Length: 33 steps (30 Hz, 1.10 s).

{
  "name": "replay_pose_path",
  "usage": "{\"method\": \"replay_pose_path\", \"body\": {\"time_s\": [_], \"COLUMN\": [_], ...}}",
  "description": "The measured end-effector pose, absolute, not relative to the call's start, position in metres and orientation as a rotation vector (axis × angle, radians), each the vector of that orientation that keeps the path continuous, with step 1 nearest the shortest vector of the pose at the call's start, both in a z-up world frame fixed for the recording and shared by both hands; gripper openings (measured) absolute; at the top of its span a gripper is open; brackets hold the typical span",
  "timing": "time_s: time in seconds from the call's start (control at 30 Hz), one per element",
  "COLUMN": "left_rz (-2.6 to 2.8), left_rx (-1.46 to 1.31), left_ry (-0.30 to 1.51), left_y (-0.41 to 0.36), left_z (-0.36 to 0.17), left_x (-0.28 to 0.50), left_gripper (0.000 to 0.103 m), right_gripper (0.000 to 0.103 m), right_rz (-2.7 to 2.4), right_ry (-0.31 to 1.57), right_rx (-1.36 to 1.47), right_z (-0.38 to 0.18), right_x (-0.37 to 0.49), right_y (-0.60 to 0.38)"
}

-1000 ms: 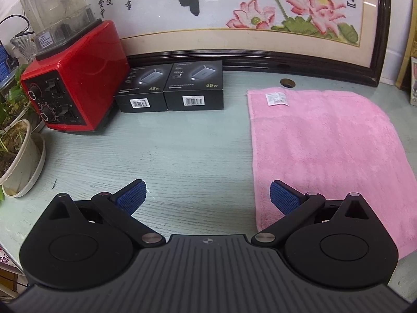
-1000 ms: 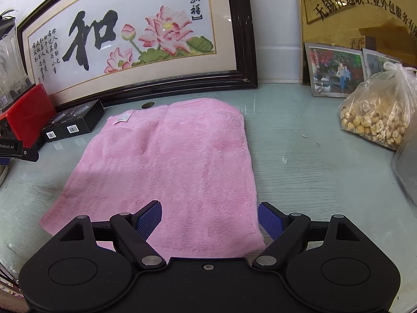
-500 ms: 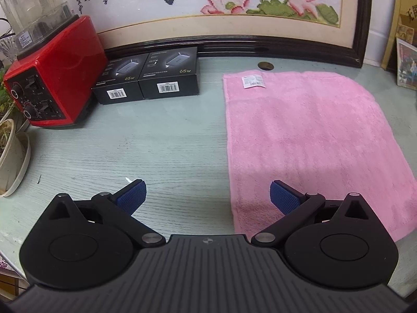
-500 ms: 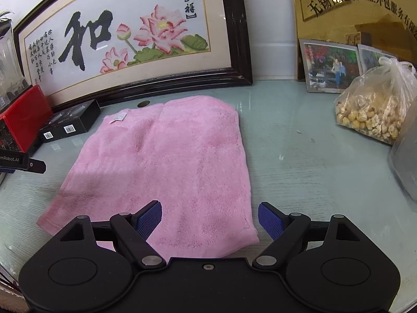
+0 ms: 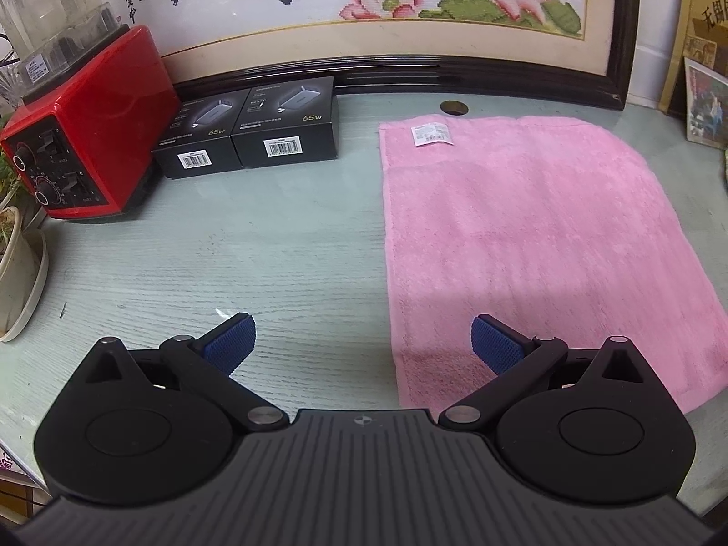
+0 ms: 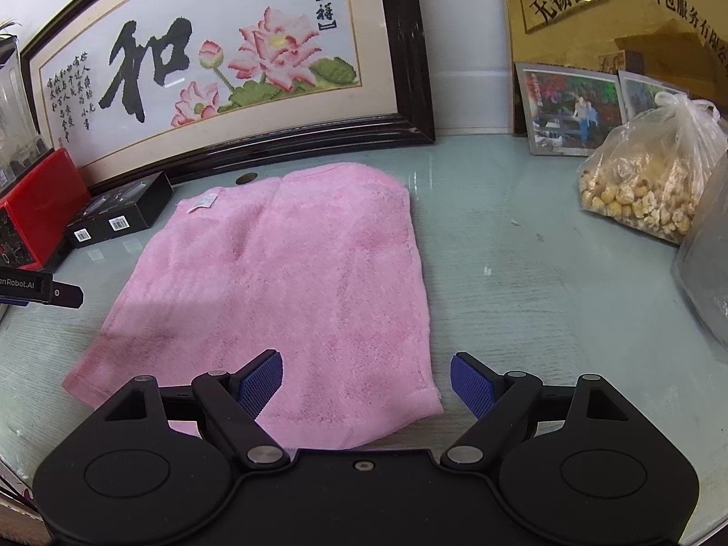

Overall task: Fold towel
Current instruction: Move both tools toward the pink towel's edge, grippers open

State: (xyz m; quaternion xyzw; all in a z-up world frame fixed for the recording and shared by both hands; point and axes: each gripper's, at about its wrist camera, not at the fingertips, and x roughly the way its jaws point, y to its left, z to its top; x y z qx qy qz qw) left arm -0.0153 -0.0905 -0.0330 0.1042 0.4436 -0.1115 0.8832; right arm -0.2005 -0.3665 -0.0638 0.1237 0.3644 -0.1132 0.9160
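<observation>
Both tongs gape wide, empty: pink terry towel [image 6: 291, 282] flat, near corners between left tongs [image 5: 361, 341] & right tongs [image 6: 366, 380].

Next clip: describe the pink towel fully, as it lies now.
The pink towel is fluffy terry cloth, spread flat in a single layer on the pale tabletop, unfolded. A small white label sits at its far left corner. Both open tongs, left and right, straddle its near corners without gripping.

Black hand-held gripper [image 5: 362, 341], blue ribbed pads [image 5: 230, 345], apparently silver screws.
</observation>
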Motion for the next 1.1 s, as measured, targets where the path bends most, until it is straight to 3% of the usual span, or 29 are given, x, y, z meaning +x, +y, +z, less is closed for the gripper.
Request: {"method": "replay_pose_path", "body": {"time_s": [1.1], "left_rz": [-0.223], "left_rx": [0.233], "left_ry": [0.913], "left_y": [-0.0917], "left_z": [-0.0341], "left_x": [-0.0247], "left_gripper": [0.103], "right_gripper": [0.080], "right_rz": [-0.222], "right_ry": [0.756], "right_rx": [0.257], "right_z": [-0.0645], "right_x": [-0.2034], "right_y": [-0.3679]}}
